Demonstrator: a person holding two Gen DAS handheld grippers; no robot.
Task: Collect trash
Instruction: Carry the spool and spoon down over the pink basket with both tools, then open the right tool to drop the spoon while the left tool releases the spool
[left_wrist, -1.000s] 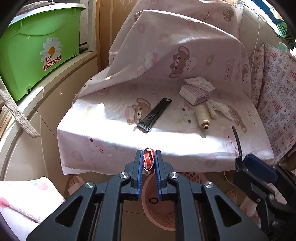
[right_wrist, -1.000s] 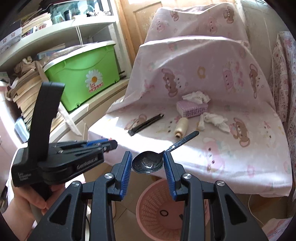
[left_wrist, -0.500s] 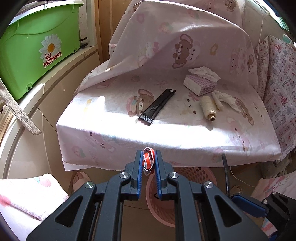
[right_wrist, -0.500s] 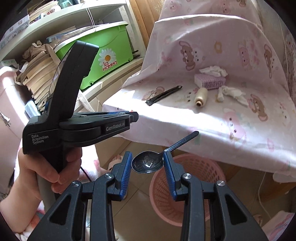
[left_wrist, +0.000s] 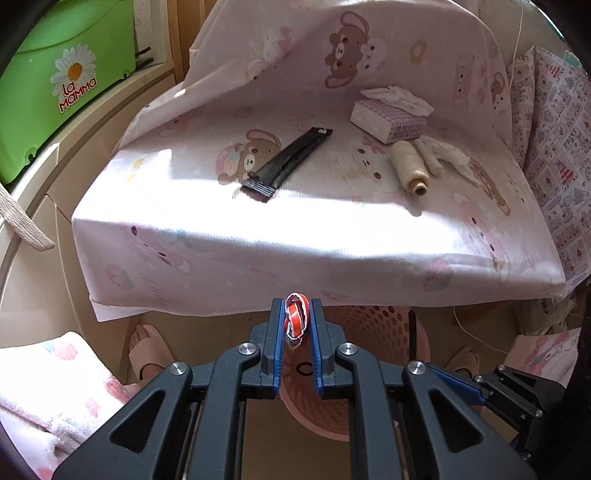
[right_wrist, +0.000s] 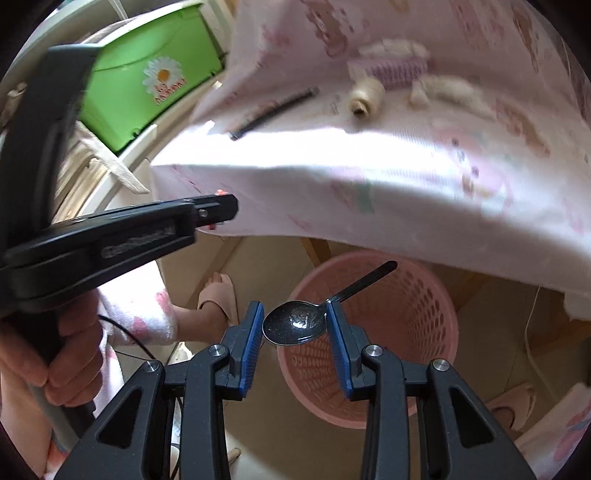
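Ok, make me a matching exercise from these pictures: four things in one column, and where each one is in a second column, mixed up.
Things:
1. spoon
2. red and white scrap
3. pink basket
4. spool of thread

Places:
A. lying on the bear-print sheet, beside the tissue pack
B. clamped in the right gripper
C. on the floor below the sheet's front edge
D. pinched in the left gripper

Pairs: 1-B, 2-D, 3-C, 4-A
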